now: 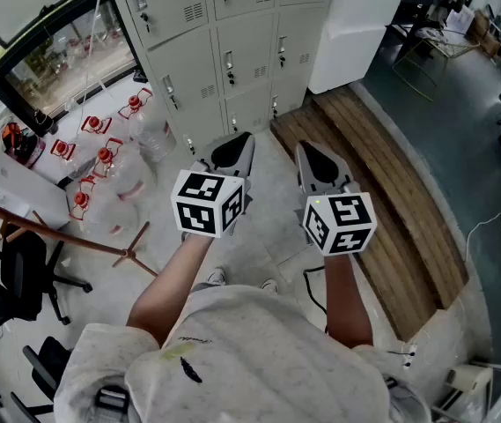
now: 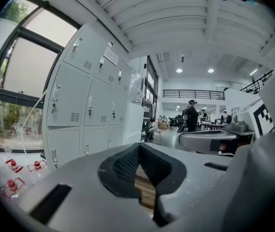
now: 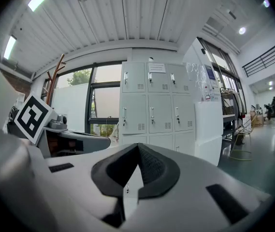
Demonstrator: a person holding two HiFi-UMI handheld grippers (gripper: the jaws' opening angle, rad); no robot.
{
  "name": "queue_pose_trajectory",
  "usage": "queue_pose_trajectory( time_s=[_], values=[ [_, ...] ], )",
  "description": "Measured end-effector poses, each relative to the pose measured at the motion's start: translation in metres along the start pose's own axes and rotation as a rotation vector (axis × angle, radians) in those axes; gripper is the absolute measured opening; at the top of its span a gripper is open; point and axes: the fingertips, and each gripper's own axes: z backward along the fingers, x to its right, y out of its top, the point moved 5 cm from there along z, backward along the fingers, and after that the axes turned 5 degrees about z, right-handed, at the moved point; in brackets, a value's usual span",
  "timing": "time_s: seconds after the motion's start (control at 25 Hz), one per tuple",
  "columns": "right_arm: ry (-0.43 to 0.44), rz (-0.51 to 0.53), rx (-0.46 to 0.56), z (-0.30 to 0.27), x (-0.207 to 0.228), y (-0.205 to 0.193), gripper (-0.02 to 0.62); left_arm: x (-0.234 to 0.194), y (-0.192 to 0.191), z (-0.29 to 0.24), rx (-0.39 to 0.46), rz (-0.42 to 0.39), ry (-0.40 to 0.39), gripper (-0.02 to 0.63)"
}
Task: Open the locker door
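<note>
- Left gripper (image 2: pixel 138 148): jaws closed, tips meeting, nothing between.
- Right gripper (image 3: pixel 137 148): jaws closed, empty.
- Lockers (image 1: pixel 232 33): at the floor's far edge beside the window (image 1: pixel 52 55), doors shut, well apart from both grippers.

pale grey locker bank (image 3: pixel 151 108), three columns of vented doors (image 1: pixel 231 55), all shut, handles at left edges

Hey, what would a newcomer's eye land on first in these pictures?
The left gripper and right gripper, each with a marker cube, are held side by side mid-picture, both shut and empty. Ahead stand grey lockers, doors closed. Red-capped bottles cluster at the left.
</note>
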Motion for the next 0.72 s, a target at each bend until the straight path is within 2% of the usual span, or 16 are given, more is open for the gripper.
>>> queue_pose_trajectory(
  time_s=[0.16,0.32,0.48,0.72],
  values=[
    [0.004,-0.010,0.005,0.002,0.011,-0.002,0.000,0.006,0.000,-0.006,0.010,0.013,0.009,0.006],
    [0.040,-0.018,0.026,0.002,0.020,-0.004,0.000,0.012,-0.002,-0.013,0.007,0.005,0.035,0.006],
    [0.067,-0.027,0.024,0.002,0.034,-0.008,0.000,0.022,-0.001,-0.022,0.024,0.032,0.046,0.006],
    [0.105,-0.038,0.020,0.007,0.050,-0.016,0.000,0.039,-0.007,-0.035,-0.001,0.023,0.061,0.006]
  ],
)
